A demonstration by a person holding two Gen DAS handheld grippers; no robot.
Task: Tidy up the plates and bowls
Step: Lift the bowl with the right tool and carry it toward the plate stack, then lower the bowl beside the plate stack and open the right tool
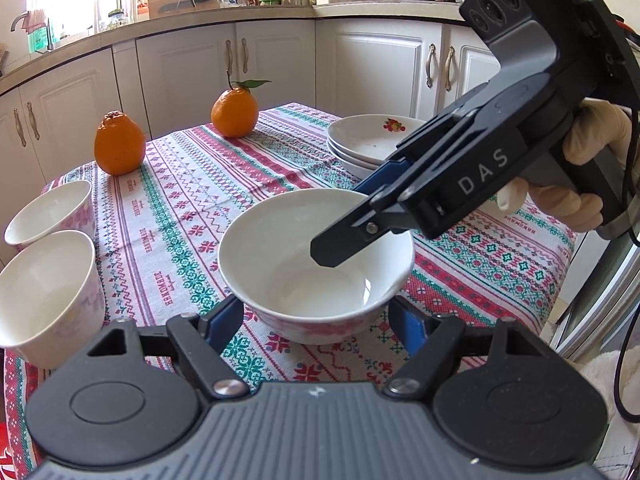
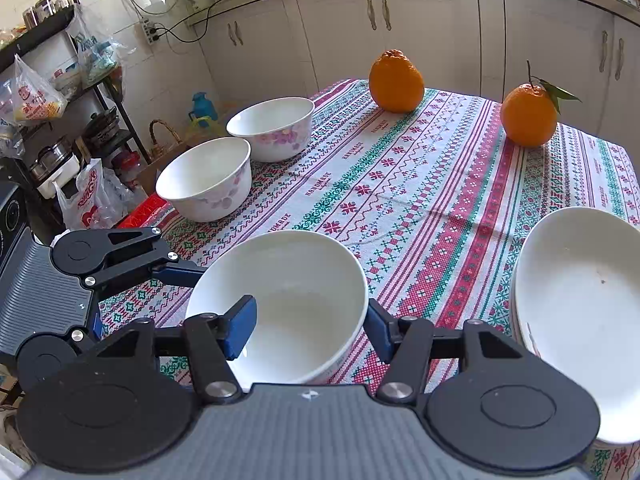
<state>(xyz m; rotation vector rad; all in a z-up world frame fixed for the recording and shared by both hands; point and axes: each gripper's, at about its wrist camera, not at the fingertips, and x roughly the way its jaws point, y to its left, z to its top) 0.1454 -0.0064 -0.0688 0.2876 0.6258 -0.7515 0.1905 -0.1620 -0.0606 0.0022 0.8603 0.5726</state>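
Patterned tablecloth (image 1: 192,184) below: your right gripper (image 2: 308,328) straddles the white ceramic bowl's (image 2: 296,304) rim, unclamped; left gripper (image 1: 318,316) spread wide around it.

Glossy white ceramic bowl (image 1: 316,264); woven matt cloth (image 1: 192,200) covering desk; matt black plastic left gripper (image 1: 318,320), blue rubbery pads.

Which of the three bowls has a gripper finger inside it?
The bowl at the table's centre: the right hand-held gripper straddles its rim, one finger inside. The two flowered bowls stand untouched at the table's edge.
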